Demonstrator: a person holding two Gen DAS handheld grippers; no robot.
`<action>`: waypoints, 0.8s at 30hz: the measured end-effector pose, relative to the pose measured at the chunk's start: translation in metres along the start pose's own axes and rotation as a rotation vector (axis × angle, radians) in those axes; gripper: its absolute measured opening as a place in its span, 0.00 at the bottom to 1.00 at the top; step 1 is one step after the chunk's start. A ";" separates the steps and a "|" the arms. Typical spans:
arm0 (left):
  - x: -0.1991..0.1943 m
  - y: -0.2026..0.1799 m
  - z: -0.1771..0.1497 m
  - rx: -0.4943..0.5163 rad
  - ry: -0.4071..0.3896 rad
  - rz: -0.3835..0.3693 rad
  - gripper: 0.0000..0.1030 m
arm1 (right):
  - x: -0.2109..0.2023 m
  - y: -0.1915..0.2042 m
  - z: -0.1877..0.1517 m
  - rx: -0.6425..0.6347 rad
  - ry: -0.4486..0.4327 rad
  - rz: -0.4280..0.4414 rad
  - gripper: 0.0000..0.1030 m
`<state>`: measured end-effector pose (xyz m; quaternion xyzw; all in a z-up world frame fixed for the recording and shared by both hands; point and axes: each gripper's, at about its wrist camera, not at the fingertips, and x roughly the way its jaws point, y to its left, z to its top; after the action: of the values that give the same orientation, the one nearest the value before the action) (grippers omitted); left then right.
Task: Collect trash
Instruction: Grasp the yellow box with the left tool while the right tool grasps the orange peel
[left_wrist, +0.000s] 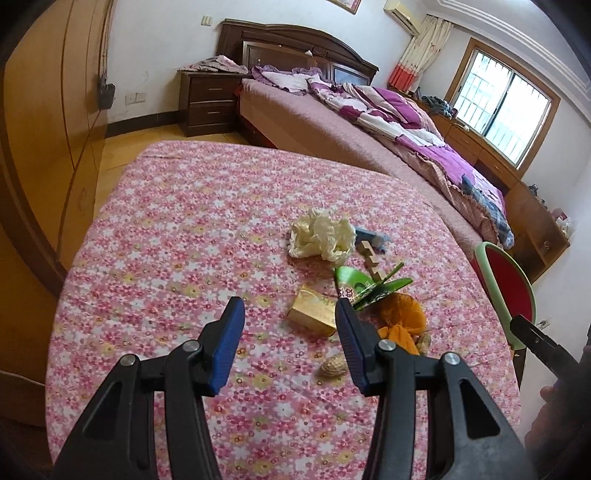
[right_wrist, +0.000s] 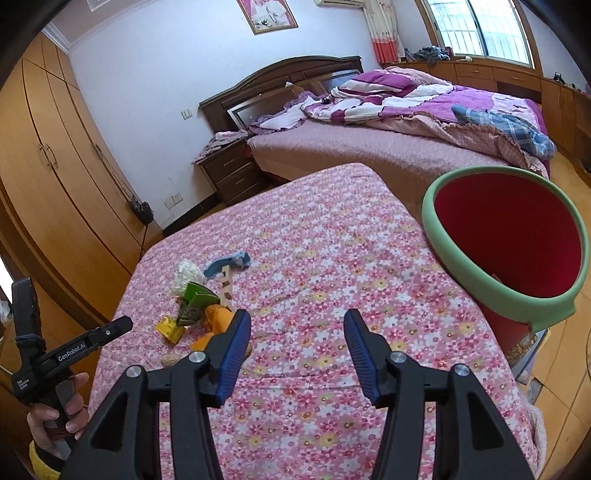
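Both tools hang above a table draped in a pink floral cloth (left_wrist: 184, 229), and each is released. Seen from its own camera, the left gripper (left_wrist: 290, 312) has its blue ribbed pads standing apart with only bare cloth between them. A gold rectangular carton (left_wrist: 312, 312) lies just beyond its right pad, and a tan peanut shell (left_wrist: 333, 365) sits near that pad's base. In the right wrist view, the right gripper (right_wrist: 297, 328) is likewise spread over empty cloth, with nothing between its jaws.

Trash lies in a loose cluster toward the table's middle. Farthest is a crumpled cream plastic bag (left_wrist: 320, 236), with a blue scrap of wrapper (left_wrist: 373, 238) just to its right. A row of small wooden blocks (left_wrist: 371, 260) runs nearward from there to a torn green printed packet (left_wrist: 369, 286). Nearer and to the right sits a bunched orange net or cloth (left_wrist: 402, 321), touching the packet's edge.

From the right wrist view the same cluster lies left of the right gripper. A red bucket with a pale green rim (right_wrist: 432, 229) stands at the table's right edge. At the far left of that view, a hand (right_wrist: 55, 417) grips the left tool's handle.
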<state>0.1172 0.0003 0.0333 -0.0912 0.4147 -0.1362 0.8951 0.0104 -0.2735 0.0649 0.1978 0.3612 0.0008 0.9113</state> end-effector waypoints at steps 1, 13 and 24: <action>0.004 0.000 0.000 0.000 0.008 -0.003 0.49 | 0.002 -0.001 0.000 0.002 0.005 0.001 0.54; 0.043 -0.025 -0.005 0.065 0.093 -0.025 0.49 | 0.018 -0.014 0.001 0.020 0.032 0.005 0.54; 0.060 -0.025 -0.009 0.050 0.080 0.052 0.42 | 0.034 0.003 0.006 -0.055 0.072 0.037 0.54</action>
<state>0.1437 -0.0431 -0.0084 -0.0525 0.4489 -0.1270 0.8829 0.0392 -0.2683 0.0474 0.1794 0.3900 0.0347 0.9025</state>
